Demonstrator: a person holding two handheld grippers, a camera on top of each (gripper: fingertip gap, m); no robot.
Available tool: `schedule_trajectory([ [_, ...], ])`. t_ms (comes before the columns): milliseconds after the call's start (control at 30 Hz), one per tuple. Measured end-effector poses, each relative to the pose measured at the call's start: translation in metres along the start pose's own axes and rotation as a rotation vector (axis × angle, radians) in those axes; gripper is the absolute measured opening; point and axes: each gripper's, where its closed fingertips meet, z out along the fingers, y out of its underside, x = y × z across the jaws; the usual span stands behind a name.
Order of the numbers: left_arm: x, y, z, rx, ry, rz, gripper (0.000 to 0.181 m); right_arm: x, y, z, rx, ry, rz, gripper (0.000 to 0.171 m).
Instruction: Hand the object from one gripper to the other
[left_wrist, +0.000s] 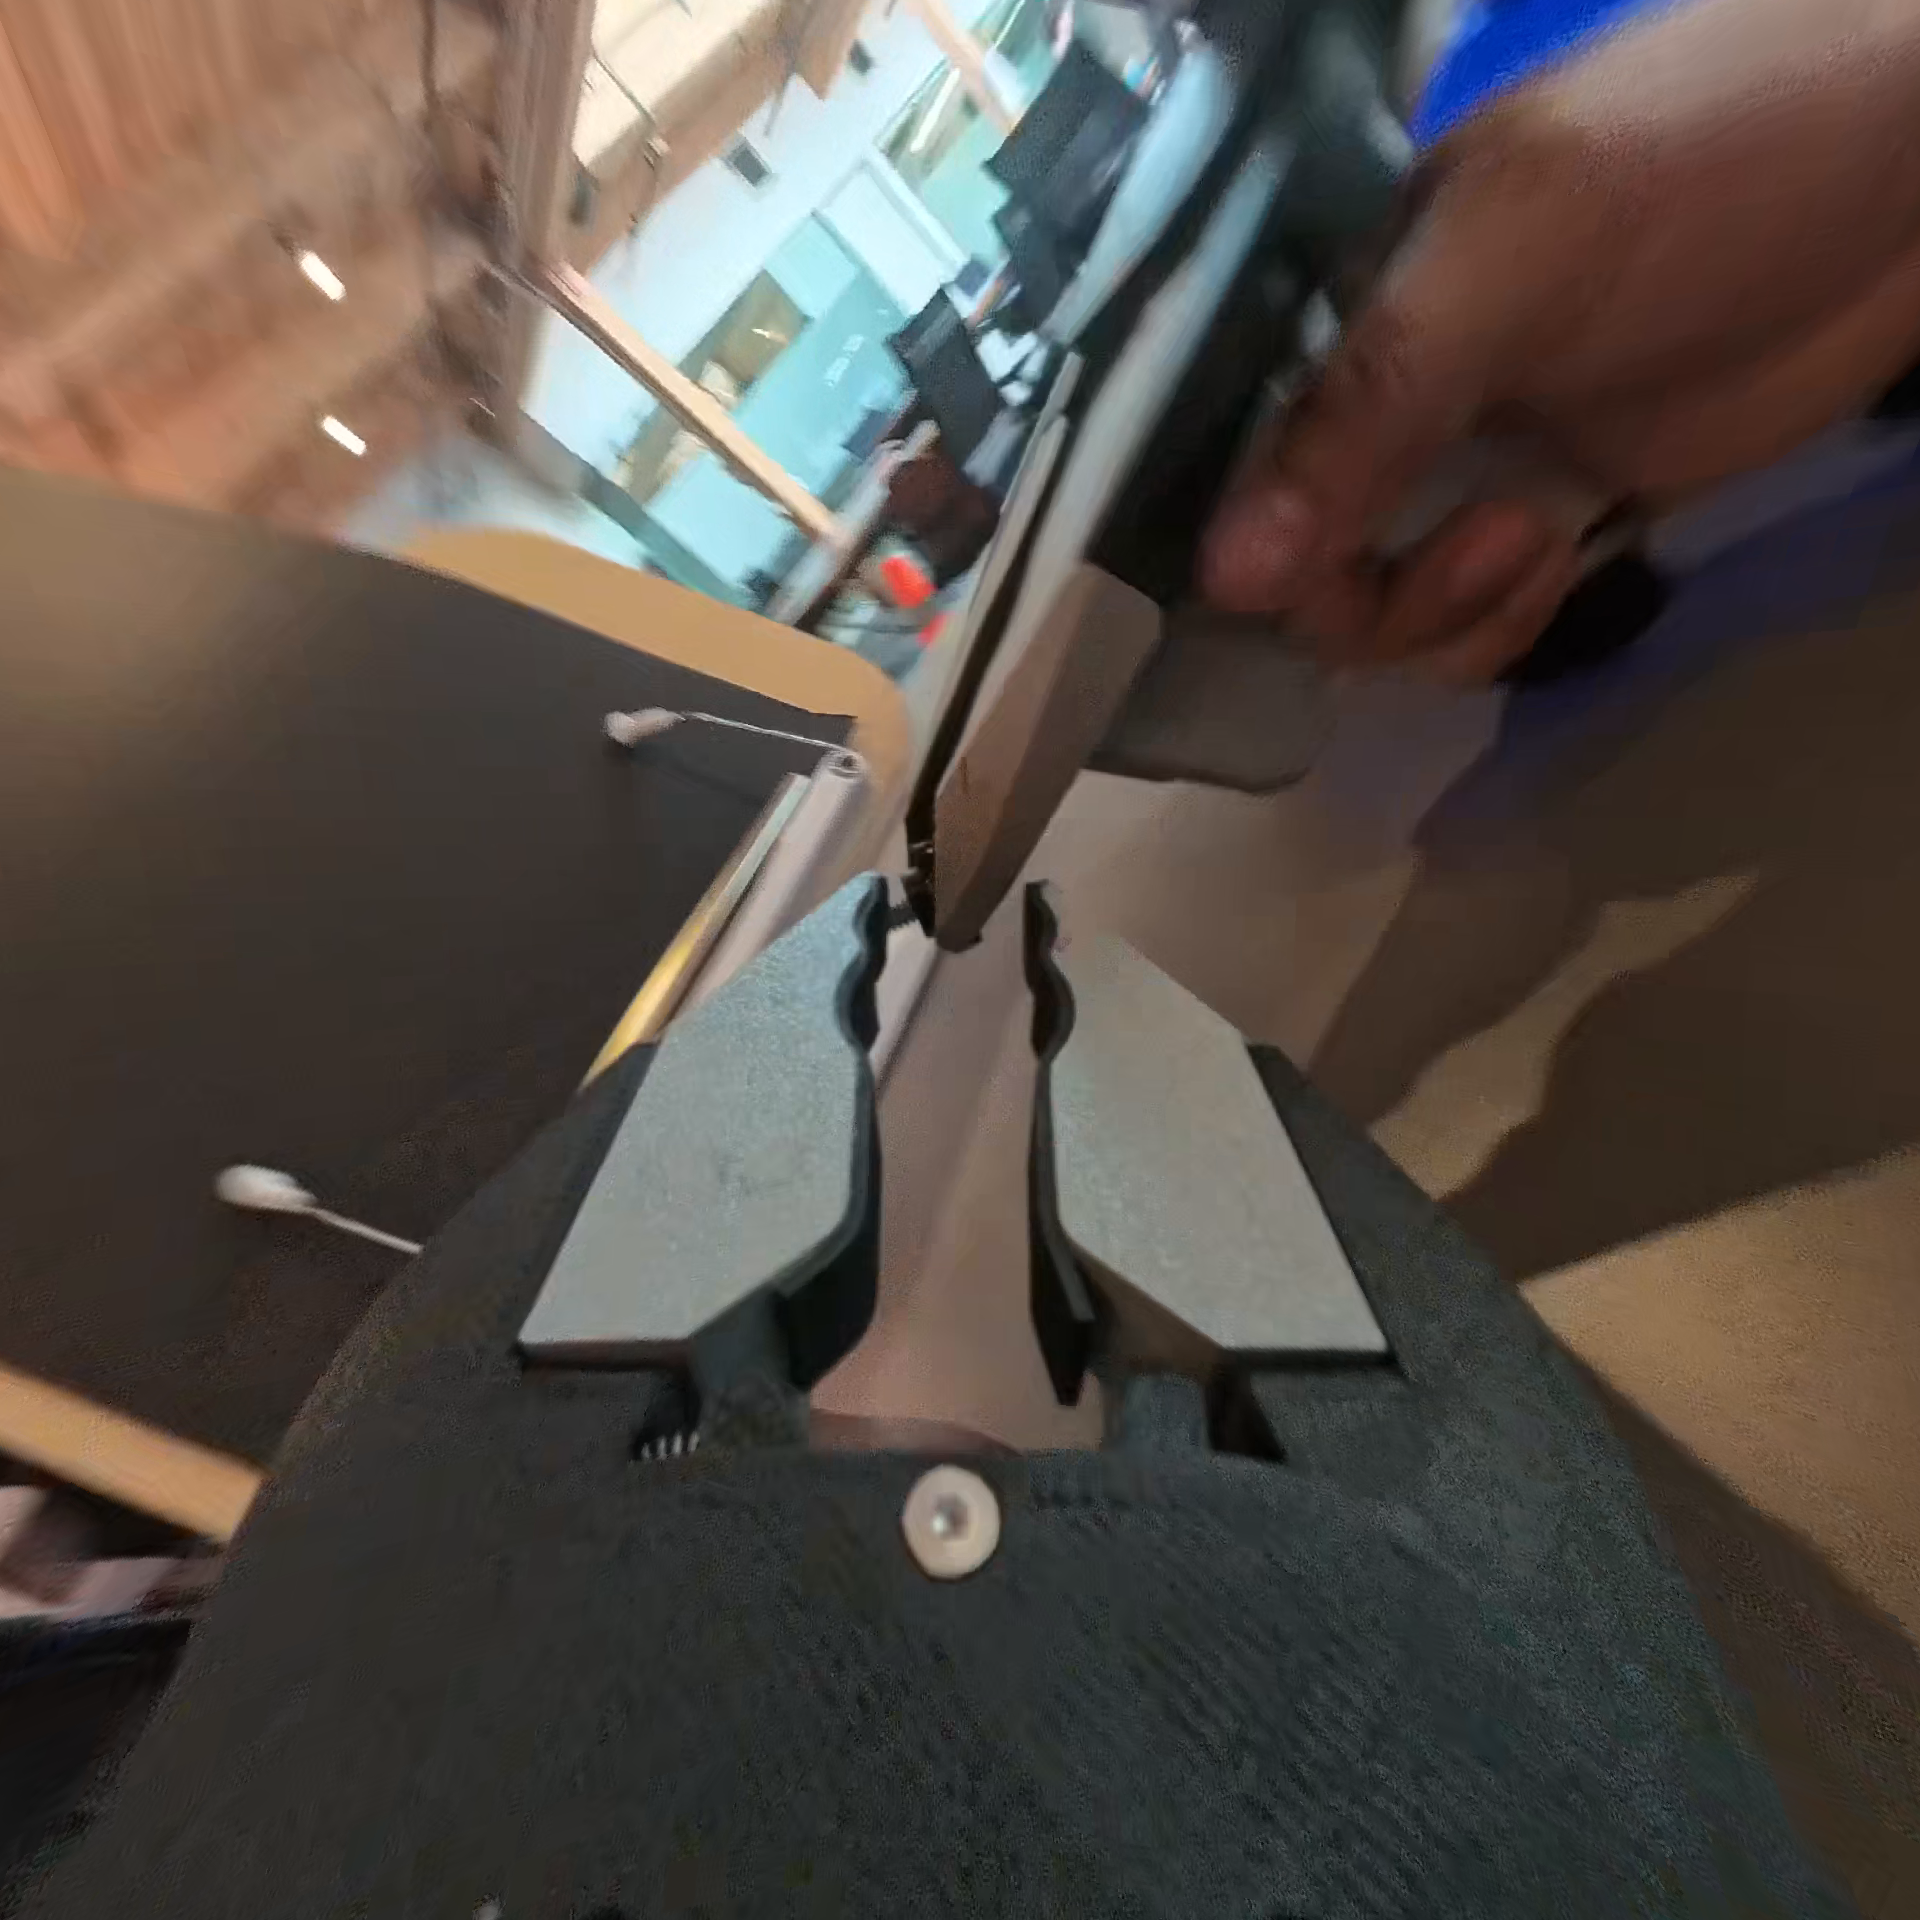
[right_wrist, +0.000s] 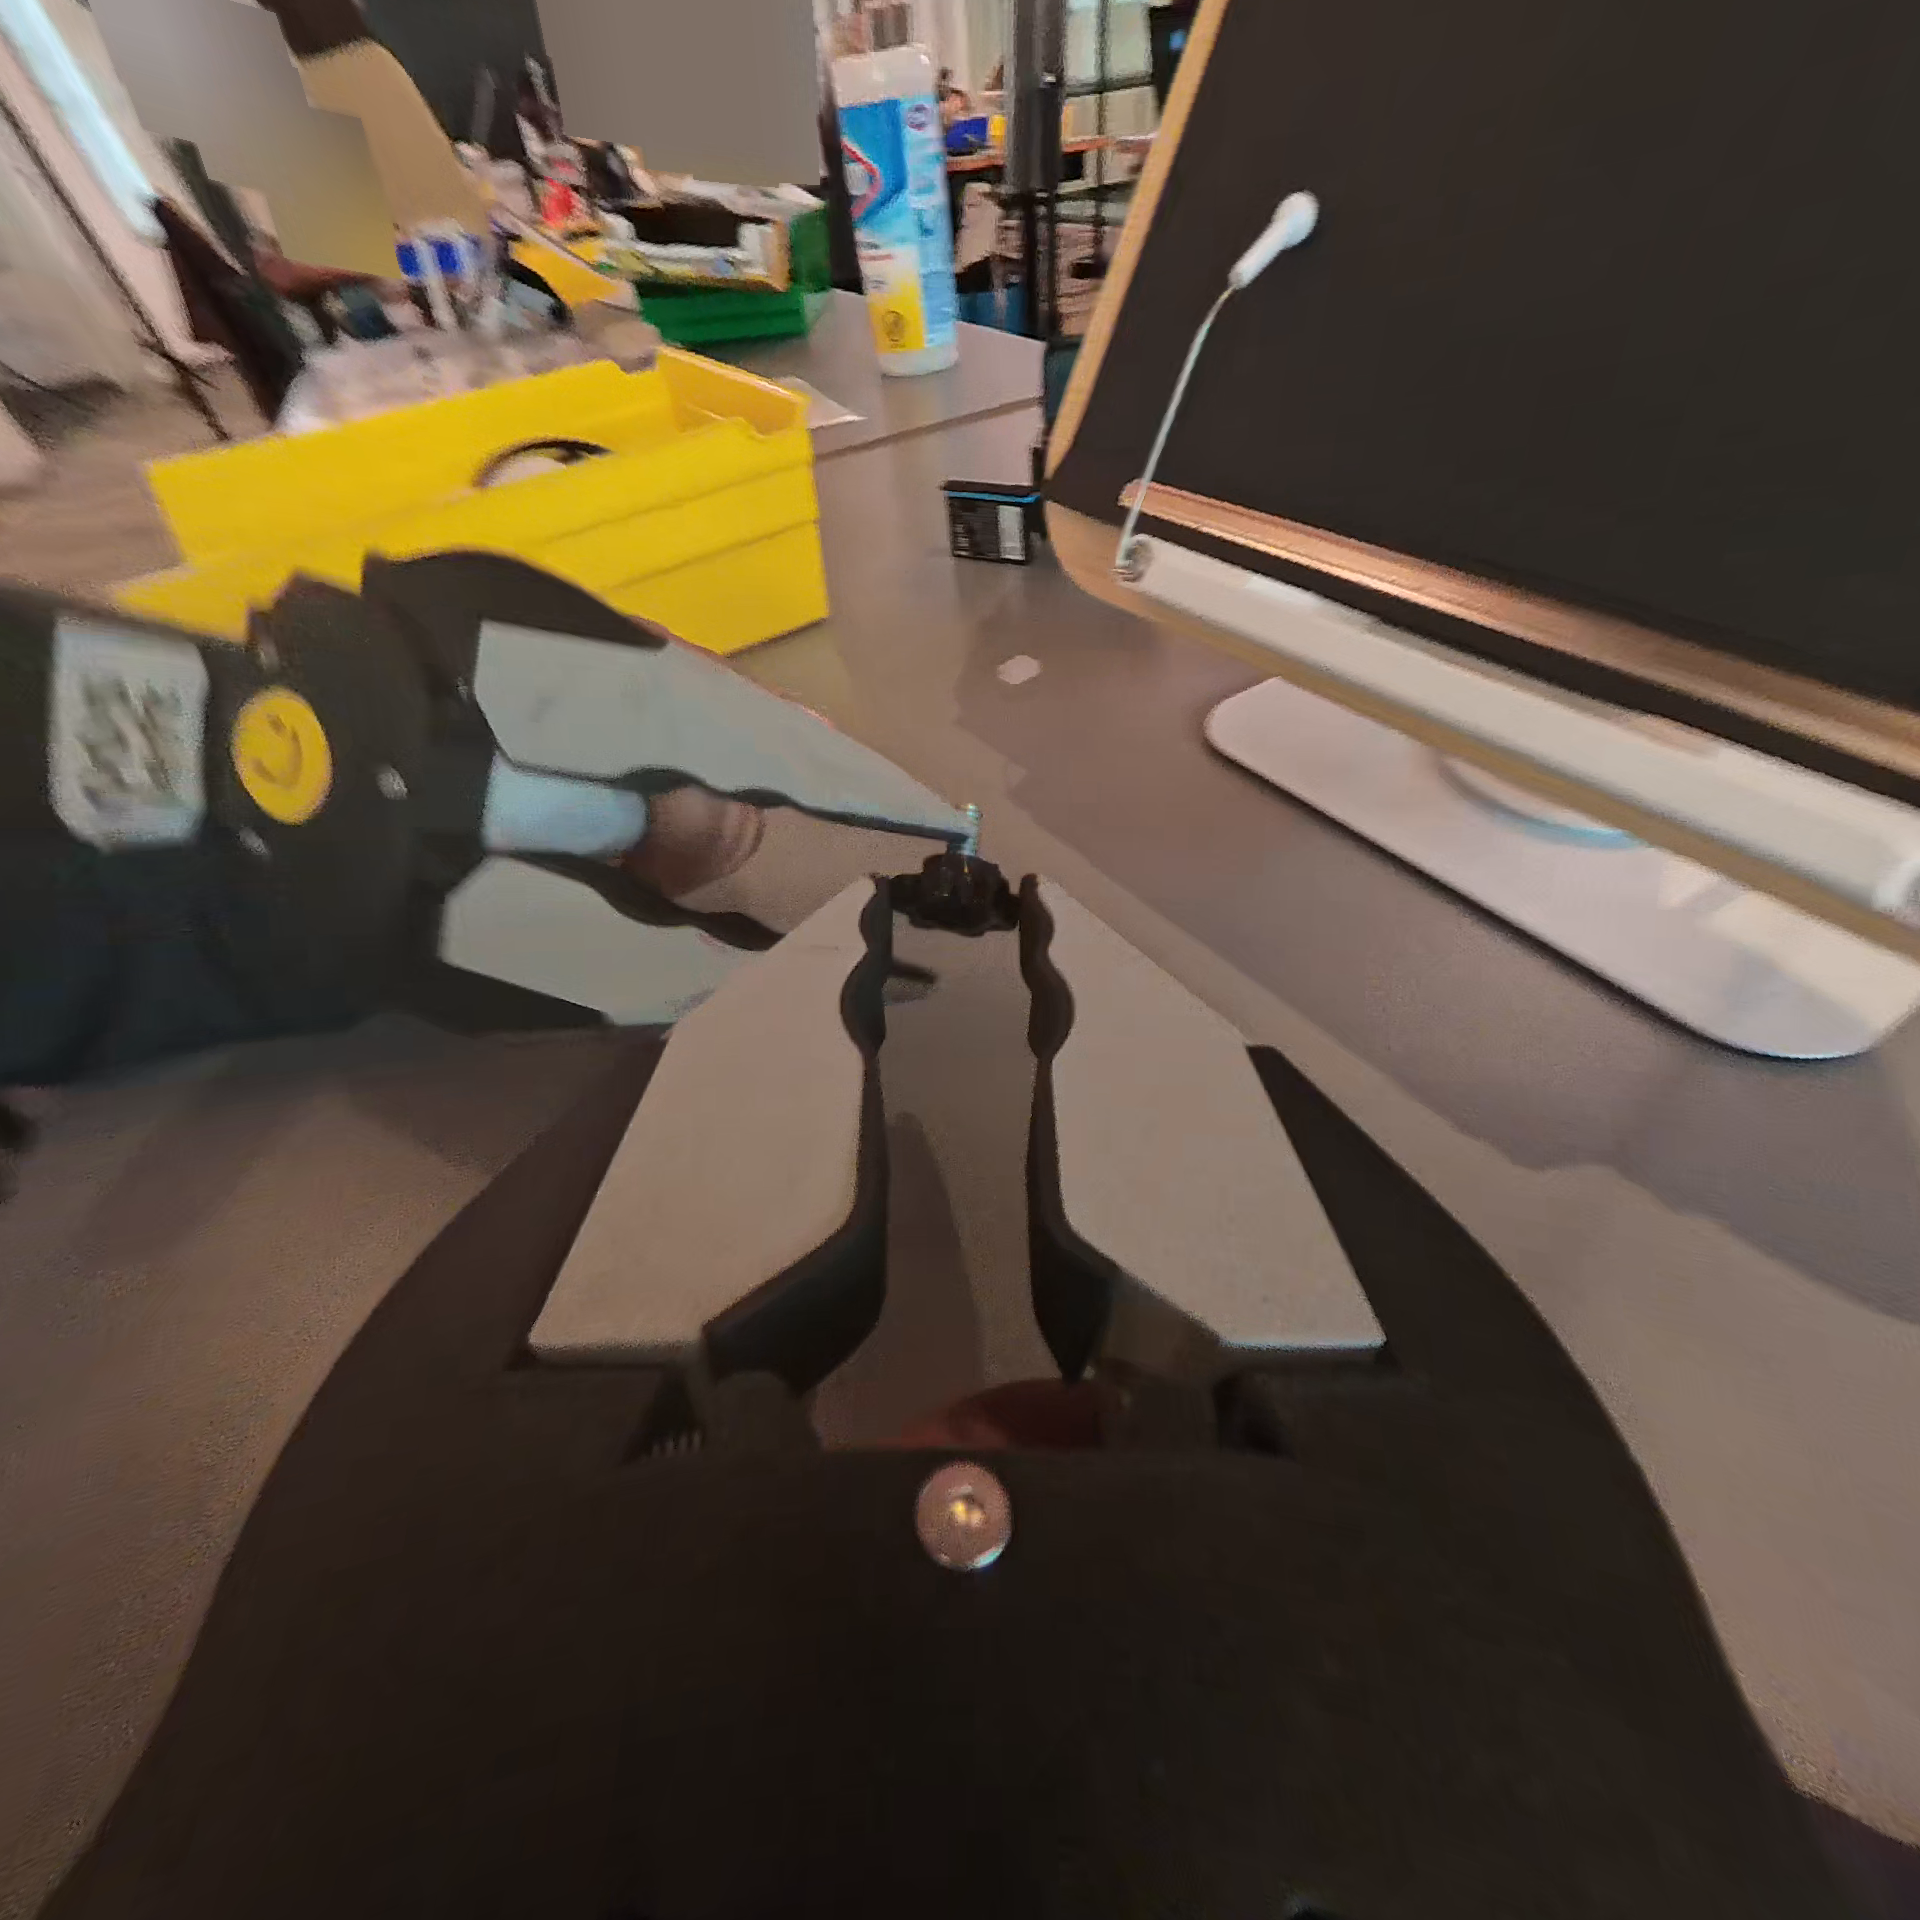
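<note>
The right claw pinches the black knob of a small thumbscrew at its tips, above the grey bench. The left claw, jaws narrowly apart, sits at its threaded shank. Light, rigid, easily dropped; grip the shank.

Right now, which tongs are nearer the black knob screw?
Right. The right tongs grip the black knob screw at their tips. The left tongs are open, with one tip right beside its threaded end.
</note>
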Motion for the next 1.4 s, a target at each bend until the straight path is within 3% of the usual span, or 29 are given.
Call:
schedule_trajectory([
  [133, -0.021, 0.006, -0.008, 0.046, 0.075, -0.428, 0.031, 0.015, -0.008, -0.006, 0.027, 0.187, -0.219, 0.02],
  [333, -0.022, 0.012, -0.013, 0.112, 0.358, -1.058, 0.039, 0.001, -0.016, -0.01, 0.046, 0.288, -0.709, 0.02],
  [433, -0.02, 0.012, -0.014, 0.124, 0.42, -1.157, 0.04, -0.005, -0.018, -0.01, 0.064, 0.359, -0.922, 0.021],
  [600, -0.012, 0.001, -0.016, 0.152, 0.505, -1.224, 0.043, -0.013, -0.007, -0.002, 0.012, 0.357, -1.038, 0.021],
  [767, 0.003, -0.002, -0.013, 0.112, 0.536, -1.145, 0.038, -0.018, -0.006, 0.0, 0.013, 0.345, -1.062, 0.021],
  [833, 0.006, -0.009, -0.016, 0.136, 0.561, -1.11, 0.023, -0.019, -0.006, 0.0, 0.01, 0.346, -1.069, 0.021],
  [967, 0.002, 0.007, -0.009, 0.032, 0.395, -0.85, 0.022, -0.012, 0.0, 0.001, -0.023, 0.354, -1.016, 0.022],
  [1100, -0.022, 0.046, -0.006, -0.158, 0.048, -0.272, 0.022, 0.001, 0.013, 0.003, -0.092, 0.28, -0.725, 0.031],
  [1167, -0.024, 0.051, -0.006, -0.182, -0.016, -0.063, 0.022, 0.002, 0.013, 0.003, -0.079, 0.221, -0.558, 0.033],
  [1400, -0.014, 0.012, -0.009, 0.028, -0.043, 0.192, 0.022, -0.013, 0.0, 0.003, 0.038, -0.023, -0.116, 0.042],
])
